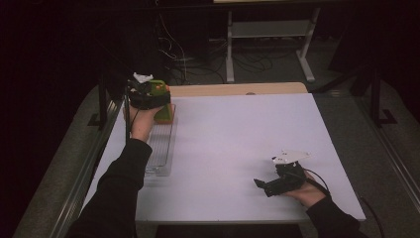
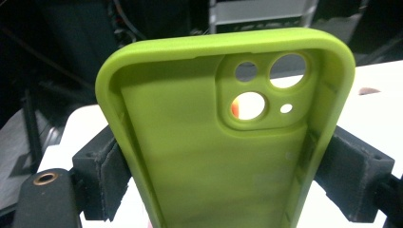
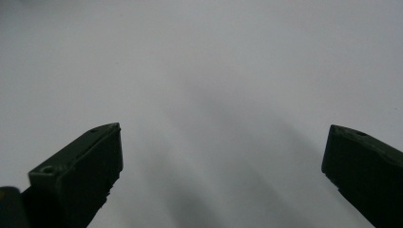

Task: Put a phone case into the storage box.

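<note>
The left tongs (image 2: 214,166) clamp a green phone case (image 2: 209,156) above a clear tray (image 1: 161,148) at the table's (image 1: 237,139) far left edge. The right tongs (image 3: 223,166) stand wide over bare white tabletop near the front right corner, with broad open room between. No writing is readable.

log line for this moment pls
left gripper: shut on green phone case, above clear tray | right gripper: open, empty, low over white table
</note>
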The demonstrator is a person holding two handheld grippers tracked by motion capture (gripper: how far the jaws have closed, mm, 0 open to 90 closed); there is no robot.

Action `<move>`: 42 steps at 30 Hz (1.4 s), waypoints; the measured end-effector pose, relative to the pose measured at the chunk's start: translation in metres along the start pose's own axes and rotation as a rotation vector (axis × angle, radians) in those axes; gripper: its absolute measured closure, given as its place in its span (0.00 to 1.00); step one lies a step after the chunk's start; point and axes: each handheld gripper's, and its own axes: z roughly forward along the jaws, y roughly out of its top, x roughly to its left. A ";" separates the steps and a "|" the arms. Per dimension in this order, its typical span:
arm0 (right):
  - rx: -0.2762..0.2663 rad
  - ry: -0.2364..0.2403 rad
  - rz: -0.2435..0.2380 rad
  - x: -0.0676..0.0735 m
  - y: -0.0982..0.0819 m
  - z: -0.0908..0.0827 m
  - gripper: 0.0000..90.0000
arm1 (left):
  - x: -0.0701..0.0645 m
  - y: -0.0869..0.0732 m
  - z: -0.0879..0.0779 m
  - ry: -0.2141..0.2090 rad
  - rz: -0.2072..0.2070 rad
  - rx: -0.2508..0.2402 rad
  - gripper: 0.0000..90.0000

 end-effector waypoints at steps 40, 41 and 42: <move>-0.012 -0.005 -0.001 -0.002 0.000 -0.003 0.00 | -0.004 -0.034 0.042 0.085 0.001 0.066 0.12; -0.013 -0.006 -0.002 -0.003 0.000 -0.003 0.00 | -0.003 -0.034 0.042 0.082 0.002 0.072 0.11; -0.013 -0.005 0.001 -0.002 0.000 -0.003 0.00 | -0.003 -0.034 0.042 0.079 -0.002 0.073 0.10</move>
